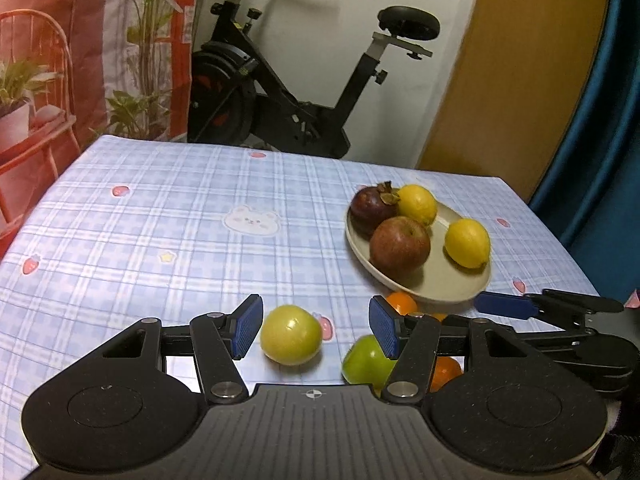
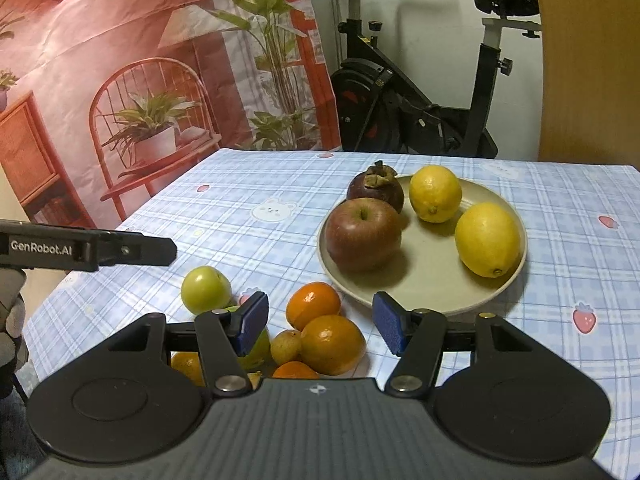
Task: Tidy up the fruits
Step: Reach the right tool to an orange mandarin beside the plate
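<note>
Both tools are held low over the near edge of the bench, pointed forward and down at the loose fruit.

Left tool: jaws apart, nothing clamped. The pale green fruit lies on the cloth in the gap between the pads, nearer the left pad; contact with that pad cannot be confirmed, since the pad hides the edge. A darker green fruit is partly hidden behind the right finger, so it lies just outside the gap, to the right.

Right tool: jaws apart, nothing clamped. A cluster of oranges is seen ahead of and under the gap: rear orange, front orange, a small yellowish fruit touching the front one. The front orange sits below the pad line, near the tool's centre line.

The plate lies beyond the right tool, slightly to its right, and carries an apple, a dark purple fruit and two lemons. The plate's near rim is just beside the right tool's right pad.

Key relation: the pale green fruit is roundish, with no long axis to align to, and is already bracketed by the left tool, so closing is judged the likely next move. The plate lies to the right of that fruit, past the right tool, which stands in the carry path. The right tool is the nearer one to the plate and to the oranges.
</note>
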`<action>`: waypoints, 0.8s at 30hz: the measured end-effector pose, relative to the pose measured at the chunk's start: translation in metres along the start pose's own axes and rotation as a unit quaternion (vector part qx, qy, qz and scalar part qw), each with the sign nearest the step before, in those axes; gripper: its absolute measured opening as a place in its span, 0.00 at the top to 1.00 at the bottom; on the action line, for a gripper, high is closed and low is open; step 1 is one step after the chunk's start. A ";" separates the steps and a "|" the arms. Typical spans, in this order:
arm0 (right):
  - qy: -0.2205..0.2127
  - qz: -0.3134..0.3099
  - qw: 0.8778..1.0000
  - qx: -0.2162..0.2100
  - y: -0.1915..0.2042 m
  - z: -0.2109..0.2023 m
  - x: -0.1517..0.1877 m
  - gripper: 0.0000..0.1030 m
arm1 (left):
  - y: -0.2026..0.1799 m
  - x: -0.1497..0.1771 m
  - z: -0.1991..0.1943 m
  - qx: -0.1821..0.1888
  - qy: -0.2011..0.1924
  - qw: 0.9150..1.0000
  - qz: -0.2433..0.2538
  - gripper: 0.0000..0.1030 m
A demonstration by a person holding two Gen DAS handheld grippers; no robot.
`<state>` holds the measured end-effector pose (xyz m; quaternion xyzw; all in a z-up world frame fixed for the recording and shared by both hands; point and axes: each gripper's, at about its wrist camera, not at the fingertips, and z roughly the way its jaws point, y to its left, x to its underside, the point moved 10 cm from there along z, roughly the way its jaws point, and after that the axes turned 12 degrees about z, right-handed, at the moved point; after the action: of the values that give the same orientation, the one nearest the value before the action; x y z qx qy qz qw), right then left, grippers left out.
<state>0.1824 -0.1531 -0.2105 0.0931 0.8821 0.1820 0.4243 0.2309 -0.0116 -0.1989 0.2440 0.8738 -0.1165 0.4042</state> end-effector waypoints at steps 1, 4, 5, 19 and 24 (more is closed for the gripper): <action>0.002 -0.002 1.000 -0.001 0.001 0.000 0.001 0.42 | -0.002 0.002 0.000 0.003 0.001 1.000 0.001 0.41; 0.007 -0.006 1.000 -0.009 0.005 0.002 0.006 0.43 | -0.006 0.005 0.000 0.011 0.003 1.000 0.003 0.41; 0.009 -0.008 1.000 -0.009 0.006 0.003 0.006 0.43 | -0.007 0.007 0.001 0.014 0.003 1.000 0.002 0.41; 0.019 0.010 1.000 0.013 -0.012 0.012 0.016 0.50 | -0.024 0.013 0.002 0.045 0.005 0.999 0.015 0.42; 0.018 0.016 1.000 0.005 -0.014 0.013 0.016 0.50 | -0.026 0.013 0.005 0.051 0.009 0.999 0.010 0.43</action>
<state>0.1825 -0.1573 -0.2351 0.1060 0.8890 0.1858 0.4049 0.2127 -0.0317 -0.2118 0.2743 0.8677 -0.1542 0.3847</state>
